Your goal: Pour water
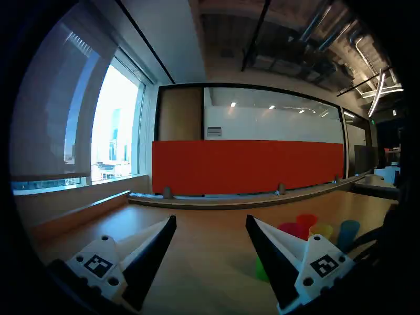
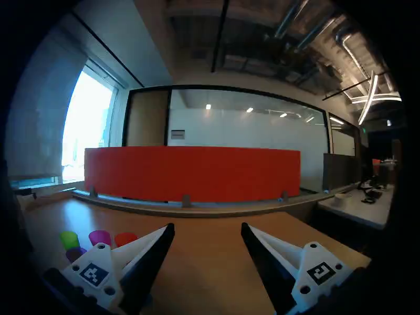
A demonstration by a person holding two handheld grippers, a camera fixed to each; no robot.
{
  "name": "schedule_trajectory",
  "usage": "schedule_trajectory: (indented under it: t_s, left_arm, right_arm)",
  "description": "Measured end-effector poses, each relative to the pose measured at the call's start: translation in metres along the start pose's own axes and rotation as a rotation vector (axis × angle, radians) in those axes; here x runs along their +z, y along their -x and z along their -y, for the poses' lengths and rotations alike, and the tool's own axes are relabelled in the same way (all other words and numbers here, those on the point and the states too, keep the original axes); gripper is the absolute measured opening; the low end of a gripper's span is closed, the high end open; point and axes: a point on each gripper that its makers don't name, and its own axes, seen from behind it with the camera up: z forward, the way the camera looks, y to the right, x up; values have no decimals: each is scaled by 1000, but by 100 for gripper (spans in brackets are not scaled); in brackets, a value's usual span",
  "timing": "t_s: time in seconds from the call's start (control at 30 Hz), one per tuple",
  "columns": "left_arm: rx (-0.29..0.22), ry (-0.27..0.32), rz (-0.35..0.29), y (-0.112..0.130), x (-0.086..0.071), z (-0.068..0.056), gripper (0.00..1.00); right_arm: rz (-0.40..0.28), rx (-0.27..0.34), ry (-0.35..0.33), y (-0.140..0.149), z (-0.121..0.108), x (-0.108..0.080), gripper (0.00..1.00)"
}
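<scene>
Left gripper view: left hand-held gripper [image 1: 210, 218] spread wide, nothing between its fingers, over the wooden surface [image 1: 210, 273]; coloured cups [image 1: 306, 223] cluster on the surface beyond its right finger. Right gripper view: right hand-held gripper [image 2: 207, 226] likewise wide and empty (coloured cups [image 2: 100, 237] stand by its left finger), facing a red partition [image 2: 194, 173].
</scene>
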Motion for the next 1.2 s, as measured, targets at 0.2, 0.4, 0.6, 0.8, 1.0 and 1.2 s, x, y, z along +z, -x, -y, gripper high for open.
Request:
schedule_trajectory:
  t_s: [0.2,0.4,0.6,0.8,1.0,1.2]
  left_arm:
    - [8,-3,0,11,0,-1,98]
    - [15,-5,-2,19,3,2,98]
    - [14,6,3,32,4,0,98]
    - [1,-1,22,44,5,4,98]
    - [-5,-1,30,49,7,6,98]
    - [-5,-3,41,55,8,9,98]
  right_arm:
    - [19,6,30,4,-8,-5,98]
    - [25,10,48,8,-15,-9,98]
    - [37,0,68,13,-23,-9,98]
    - [45,-7,72,15,-22,-8,98]
    - [47,-8,65,14,-18,-6,98]
    - [44,-10,64,13,-16,-6,98]
